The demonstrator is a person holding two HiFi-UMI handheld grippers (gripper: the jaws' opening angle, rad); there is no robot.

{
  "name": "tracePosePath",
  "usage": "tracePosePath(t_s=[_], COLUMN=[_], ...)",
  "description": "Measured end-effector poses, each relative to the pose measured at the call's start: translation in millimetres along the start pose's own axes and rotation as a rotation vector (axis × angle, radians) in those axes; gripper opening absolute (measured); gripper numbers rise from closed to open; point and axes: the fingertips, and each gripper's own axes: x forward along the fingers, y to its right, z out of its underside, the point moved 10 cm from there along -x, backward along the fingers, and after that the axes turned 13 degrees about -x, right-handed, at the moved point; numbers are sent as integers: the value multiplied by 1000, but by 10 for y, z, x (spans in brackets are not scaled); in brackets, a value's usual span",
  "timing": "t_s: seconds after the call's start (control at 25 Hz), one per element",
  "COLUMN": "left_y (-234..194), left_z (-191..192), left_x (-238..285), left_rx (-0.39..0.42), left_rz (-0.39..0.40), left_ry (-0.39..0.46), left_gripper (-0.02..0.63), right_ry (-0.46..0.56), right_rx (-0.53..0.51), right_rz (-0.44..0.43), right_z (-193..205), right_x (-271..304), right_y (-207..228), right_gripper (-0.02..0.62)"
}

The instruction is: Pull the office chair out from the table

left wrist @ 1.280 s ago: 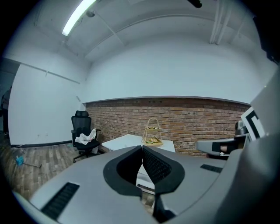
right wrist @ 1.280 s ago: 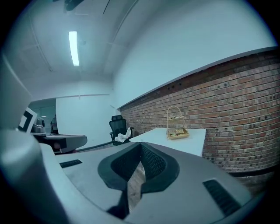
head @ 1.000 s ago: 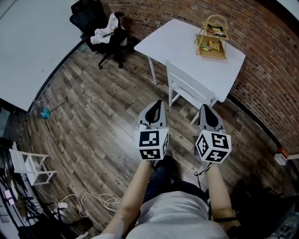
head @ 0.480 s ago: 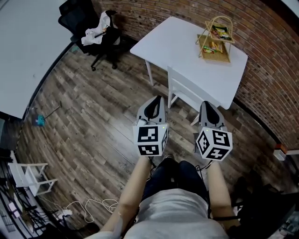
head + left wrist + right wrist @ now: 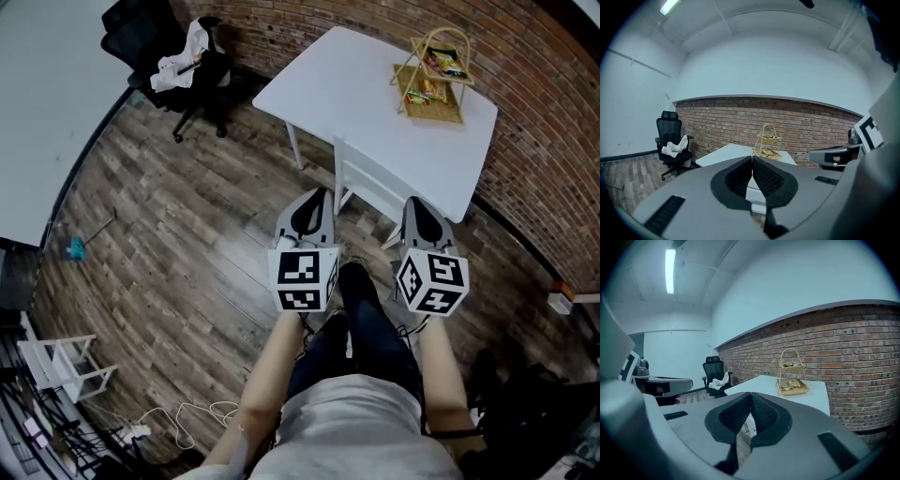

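A person in a pale grey short-sleeved shirt, dark trousers and a black shoe, seen from above with two matching hand tools. The left claw and right claw are smooth grey shells tapering to a point, lined with black ribbed pads. Each bears a white cube printed with black square markers.

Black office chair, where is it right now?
Head view, upper left: the black office chair stands by the brick wall, left of the white table.
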Motion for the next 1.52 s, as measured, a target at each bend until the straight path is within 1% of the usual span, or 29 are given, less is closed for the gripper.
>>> tracePosePath(t_s=[0.16,0.32,0.52,0.72,0.96,1.16,1.28,1.4,1.52], left_y=[-82,-180,-184,-108,15,66,82,141,214], left_z=[-16,-78,-161,-197,-142,-19,23,45,114], left_x=[206,515,1002,1468,1936,2230,2378,2510,2594], left_rx=[-3,1,20,32,73,144,183,219,308], left_rz=[-10,-15,30,72,130,177,213,243,290], left_ry=[-15,-29,-49,-84,-148,-239,-287,-314,-356], left_gripper=[15,15,15,15,15,15,15,17,21], right_ry=[-13,-59,-112,-153,-206,-312,-333,-348,-380], right_rx=[-1,-9,-69,-64,-51,-67,-85,-100,-115], right_rz=[-10,-43,-86,-109,-133,-200,-215,-213,-218], right_z=[13,27,29,48,157,315,332,358,407], right_x=[237,576,990,1312,1575,1778,1831,1849,1856], right_y=[78,121,234,416,668,766,810,900,943], right_gripper=[14,12,14,14,14,14,14,14,14])
